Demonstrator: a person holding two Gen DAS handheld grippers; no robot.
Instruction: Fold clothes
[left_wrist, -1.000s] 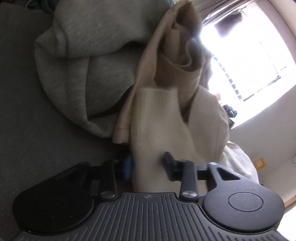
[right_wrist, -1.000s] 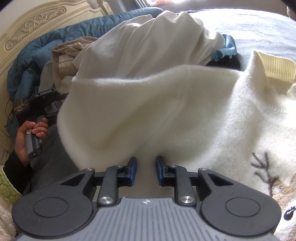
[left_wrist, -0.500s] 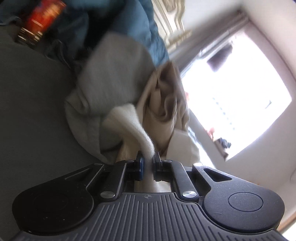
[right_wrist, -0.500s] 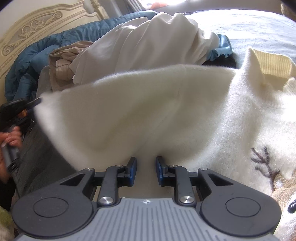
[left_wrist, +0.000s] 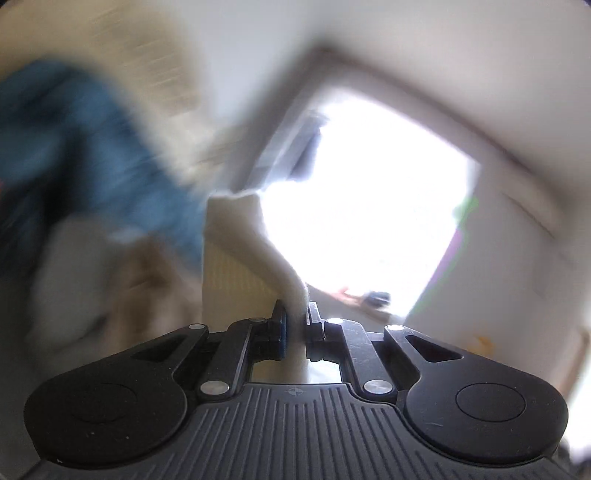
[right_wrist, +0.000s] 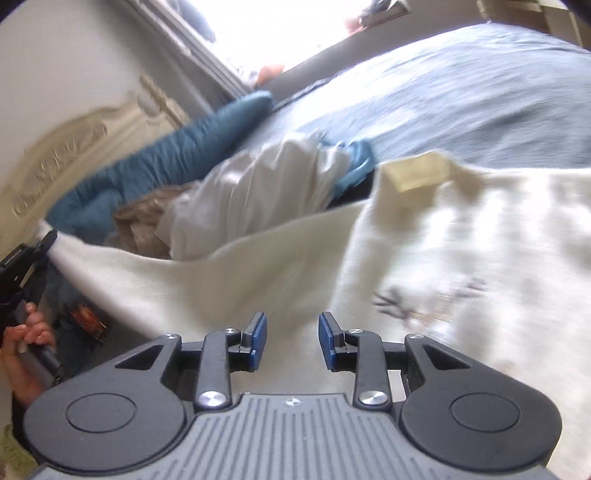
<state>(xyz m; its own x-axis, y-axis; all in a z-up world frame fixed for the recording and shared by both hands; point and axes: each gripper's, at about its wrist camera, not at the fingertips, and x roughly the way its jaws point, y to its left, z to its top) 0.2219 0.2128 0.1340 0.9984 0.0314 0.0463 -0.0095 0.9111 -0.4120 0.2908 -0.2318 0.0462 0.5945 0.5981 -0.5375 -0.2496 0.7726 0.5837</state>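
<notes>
The left tongs (left_wrist: 295, 325) are clenched on a corner of the cream sweater (left_wrist: 251, 236); the fuzzy cloth is pinched between the two pads and rises from them in a narrow strip, with a ribbed band showing beside it. Behind it that view is heavily blurred: a bright window (left_wrist: 369, 206), a white wall, and a blue quilt (left_wrist: 92, 155) at the left.

In the right wrist view the right tongs (right_wrist: 291, 341) are released, their blue pads apart with nothing between them, hovering just above the sweater (right_wrist: 461, 236). The sweater lies spread on the bed (right_wrist: 461, 92), its ribbed yellowish collar (right_wrist: 417, 171) turned up at the far edge and a dark antler print on its front. One end of it is stretched out to the left, where the left tongs (right_wrist: 46, 242) hold its tip, with the person's left hand (right_wrist: 27, 330) gripping the handle below.

Beyond the sweater a pile of other clothes rests on the bed: a white garment (right_wrist: 258, 188) and a tan garment (right_wrist: 144, 221), touching each other. The blue quilt (right_wrist: 177, 158) lies bunched against the carved headboard (right_wrist: 85, 147).
</notes>
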